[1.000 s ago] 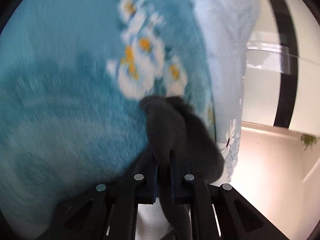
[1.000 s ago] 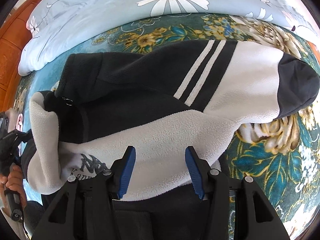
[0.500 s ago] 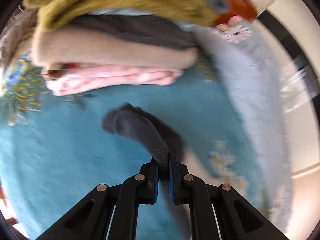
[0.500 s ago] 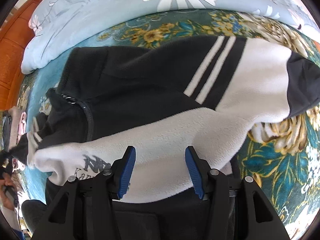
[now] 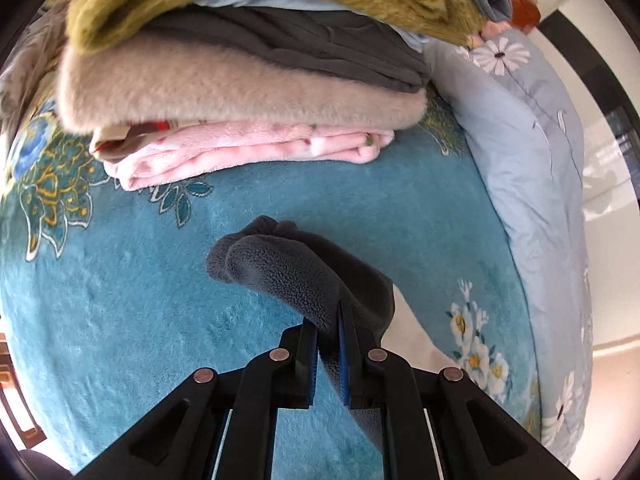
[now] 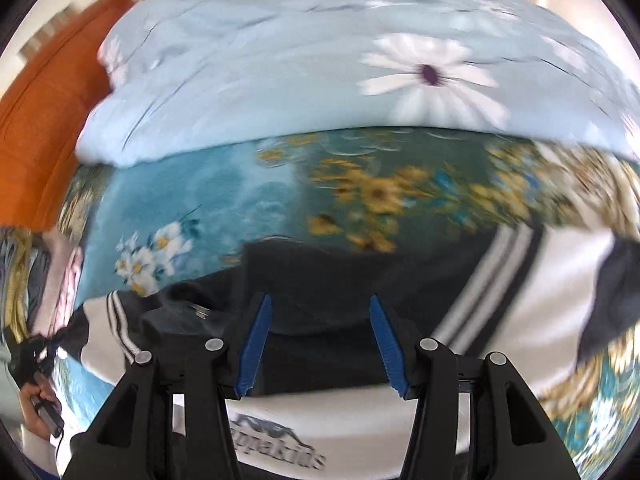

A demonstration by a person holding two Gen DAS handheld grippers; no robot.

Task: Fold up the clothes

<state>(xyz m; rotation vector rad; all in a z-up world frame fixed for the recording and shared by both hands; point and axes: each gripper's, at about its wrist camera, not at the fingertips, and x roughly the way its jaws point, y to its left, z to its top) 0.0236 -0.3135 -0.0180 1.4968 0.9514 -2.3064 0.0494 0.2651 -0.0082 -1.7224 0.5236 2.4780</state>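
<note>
In the left wrist view, the left tool [image 5: 328,320] was clenched on a dark grey fleece cuff [image 5: 280,268] at lower centre of the frame, the sleeve end curling up and to the left over the teal floral blanket [image 5: 120,320]. Across the top of that frame sat a stack of folded clothes [image 5: 240,80]: olive fleece uppermost, then dark grey, beige plush and pink at the bottom. A pale blue daisy-print duvet [image 5: 528,152] ran down the right side. In the right wrist view, which was blurred, the right tool [image 6: 320,344] stood released, its blue pads spread wide and grasping nothing, above the black-and-white fleece jacket [image 6: 340,280]. The jacket lay across the lower half of that frame on the blanket, its white-striped sleeve reaching to the right, with printed lettering at the bottom edge. At lower left a hand [image 6: 36,408] gripped a handle.
</note>
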